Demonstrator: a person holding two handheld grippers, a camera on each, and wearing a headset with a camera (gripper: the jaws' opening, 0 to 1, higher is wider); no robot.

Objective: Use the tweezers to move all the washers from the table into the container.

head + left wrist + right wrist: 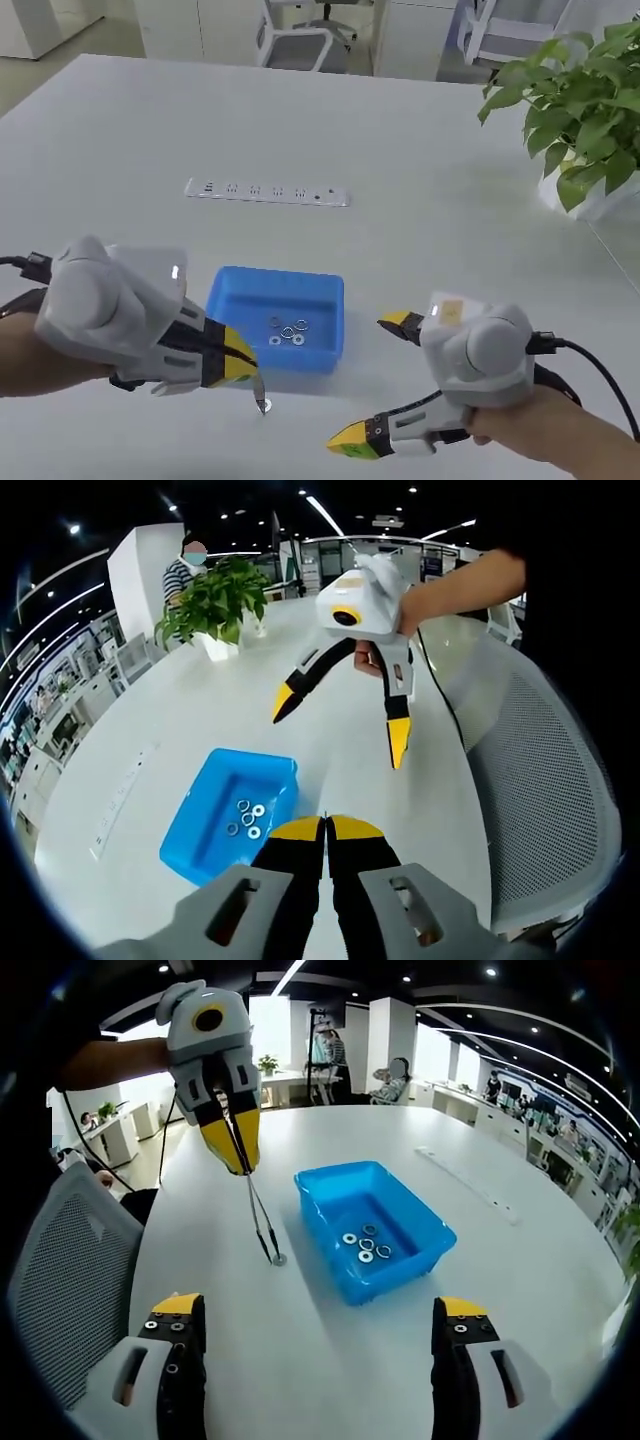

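Note:
My left gripper (240, 365) is shut on a pair of thin metal tweezers (258, 1210) that point down at the white table (420, 200). Their tips meet a small washer (263, 405) (279, 1259) just in front of the blue container (230, 300). I cannot tell whether the washer is off the surface. Several washers (288, 332) (365, 1245) (247, 818) lie inside the container (400, 1260) (205, 830). My right gripper (375, 380) (318, 1310) is open and holds nothing, low over the table to the container's right. It also appears in the left gripper view (340, 728).
A white power strip (267, 191) lies beyond the container. A potted plant (585, 110) stands at the table's far right corner. Office chairs (300, 40) stand past the far edge, and a grey mesh chair (540, 780) is close behind me.

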